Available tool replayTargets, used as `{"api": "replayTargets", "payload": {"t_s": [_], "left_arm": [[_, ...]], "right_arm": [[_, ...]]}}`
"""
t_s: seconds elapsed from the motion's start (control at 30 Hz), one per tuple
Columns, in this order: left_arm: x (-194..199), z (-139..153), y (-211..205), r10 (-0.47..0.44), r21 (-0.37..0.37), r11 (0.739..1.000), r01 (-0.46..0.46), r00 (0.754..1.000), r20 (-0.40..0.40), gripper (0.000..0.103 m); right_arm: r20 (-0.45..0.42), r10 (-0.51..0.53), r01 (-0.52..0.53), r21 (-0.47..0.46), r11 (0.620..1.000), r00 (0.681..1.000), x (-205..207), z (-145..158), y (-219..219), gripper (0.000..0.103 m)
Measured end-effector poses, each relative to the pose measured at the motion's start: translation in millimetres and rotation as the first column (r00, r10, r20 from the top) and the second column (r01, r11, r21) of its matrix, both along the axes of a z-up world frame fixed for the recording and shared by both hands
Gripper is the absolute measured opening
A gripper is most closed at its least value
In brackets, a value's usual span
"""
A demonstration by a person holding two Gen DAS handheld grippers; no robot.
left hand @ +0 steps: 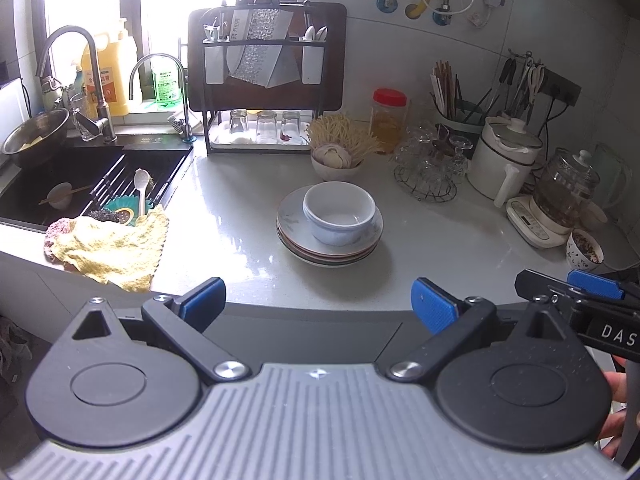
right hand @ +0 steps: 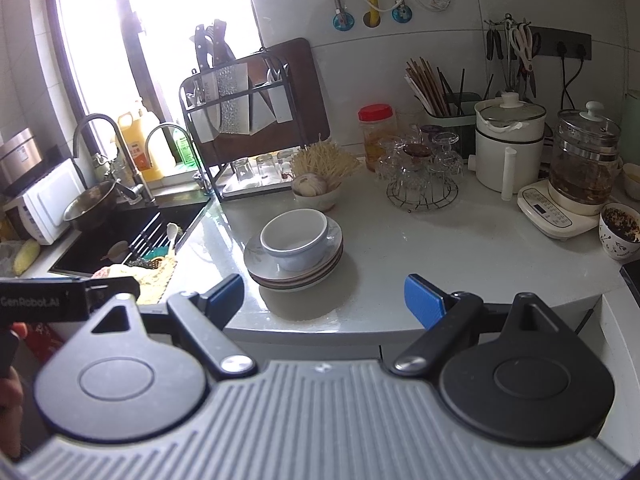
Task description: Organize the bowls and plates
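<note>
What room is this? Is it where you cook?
Yes, it looks like a home kitchen: there's a sink with taps, a rack of knives and a stack of plates with a bowl on the counter.

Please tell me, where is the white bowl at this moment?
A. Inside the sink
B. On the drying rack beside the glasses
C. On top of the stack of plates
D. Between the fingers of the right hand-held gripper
C: the white bowl sits upright on the stack of plates on the counter, and neither hand-held gripper touches it.
</note>
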State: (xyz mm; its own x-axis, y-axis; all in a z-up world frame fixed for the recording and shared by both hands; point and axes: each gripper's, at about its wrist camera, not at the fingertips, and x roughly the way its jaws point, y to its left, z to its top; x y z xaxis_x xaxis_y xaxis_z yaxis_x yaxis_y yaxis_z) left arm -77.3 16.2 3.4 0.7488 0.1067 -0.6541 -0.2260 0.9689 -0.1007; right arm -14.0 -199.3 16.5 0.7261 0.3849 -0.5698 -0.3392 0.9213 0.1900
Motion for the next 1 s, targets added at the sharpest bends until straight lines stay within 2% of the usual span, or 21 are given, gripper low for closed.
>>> {"api": "replayTargets", "payload": {"t_s": [0.47,1.0], "left_arm": [[-7.0,0.6,-0.6,0.013,0.012,1.0,-0.014,1.0,0.009,0.101],[-14.1,-2.1,6.1,0.02,-0.01,1.0,-0.02,1.0,0.011,0.101]], "right_arm": [[0.002,-0.005,0.005,-0.007,1.0,1.0,-2.2,0.2,4.5,0.088],[0.009,0.001,0.0,-0.014,1.0,1.0,-7.1,3.3,9.4,0.088]]}}
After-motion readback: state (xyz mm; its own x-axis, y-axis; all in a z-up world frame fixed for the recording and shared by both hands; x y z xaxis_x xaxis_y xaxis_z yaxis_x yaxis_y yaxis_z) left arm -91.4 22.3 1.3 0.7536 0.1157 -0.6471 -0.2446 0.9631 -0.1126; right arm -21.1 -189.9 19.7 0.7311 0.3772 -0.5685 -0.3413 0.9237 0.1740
